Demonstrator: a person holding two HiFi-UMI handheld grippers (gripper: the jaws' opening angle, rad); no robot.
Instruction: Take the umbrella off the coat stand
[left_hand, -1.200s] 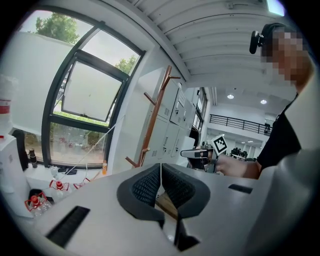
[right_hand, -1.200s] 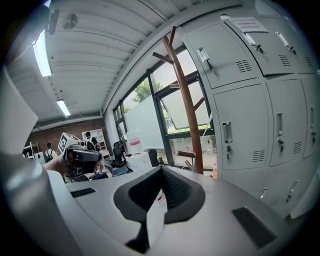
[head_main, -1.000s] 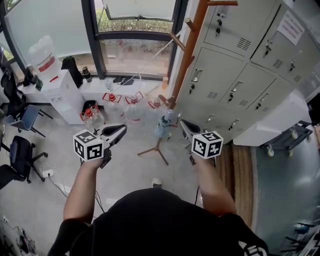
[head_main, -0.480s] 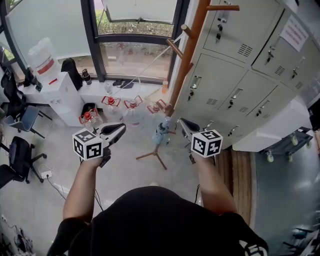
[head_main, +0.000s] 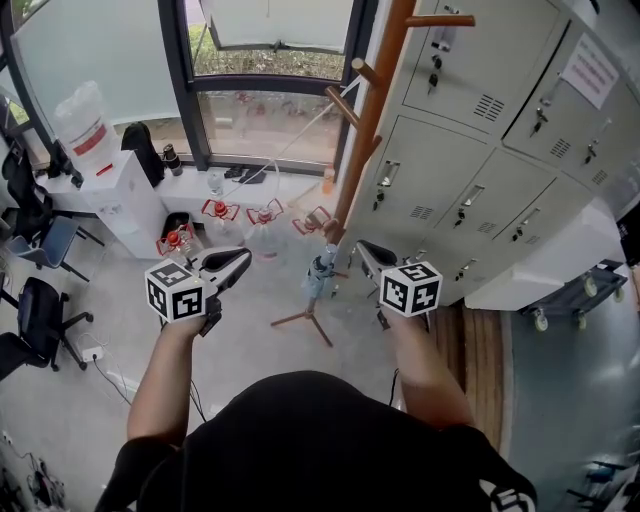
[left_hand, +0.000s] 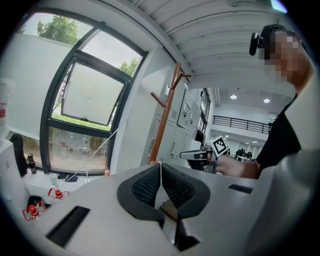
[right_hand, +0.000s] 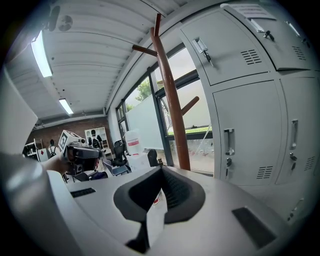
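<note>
A tall wooden coat stand (head_main: 368, 110) rises beside the lockers on splayed legs. A folded bluish umbrella (head_main: 318, 272) hangs low on its pole, near the legs. My left gripper (head_main: 243, 258) is held out to the left of the umbrella, shut and empty. My right gripper (head_main: 362, 247) hovers just right of the pole, shut and empty too. In the left gripper view the left gripper (left_hand: 160, 167) faces the stand (left_hand: 165, 112). In the right gripper view the right gripper (right_hand: 161, 172) has the pole (right_hand: 170, 100) straight ahead. The umbrella shows in neither gripper view.
Grey lockers (head_main: 480, 150) stand right behind the stand. Water jugs (head_main: 265, 235) sit on the floor by the window (head_main: 265, 110). At the left are a water dispenser (head_main: 120, 190) and office chairs (head_main: 40, 310); a wheeled cart (head_main: 580, 285) is at the right.
The head view has shifted slightly, so the stand's base sits a little lower in the frame. Both grippers keep their places and stay shut.
</note>
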